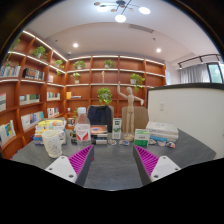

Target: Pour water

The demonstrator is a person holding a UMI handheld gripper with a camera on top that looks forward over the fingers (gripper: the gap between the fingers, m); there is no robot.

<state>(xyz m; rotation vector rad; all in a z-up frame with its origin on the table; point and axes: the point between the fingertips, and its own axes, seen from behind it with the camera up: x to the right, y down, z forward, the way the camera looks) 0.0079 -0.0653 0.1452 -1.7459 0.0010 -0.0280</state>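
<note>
Apparently the gripper [112,160] hangs back from the bench [110,165], jaws wide apart and empty, facing the bottle [82,128] and cup [53,144], perhaps to approach.

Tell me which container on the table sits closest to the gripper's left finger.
The translucent cup, just ahead of the left finger. The bottle with the red label stands behind it to the right, farther away. The gripper is open, holding nothing.
</note>
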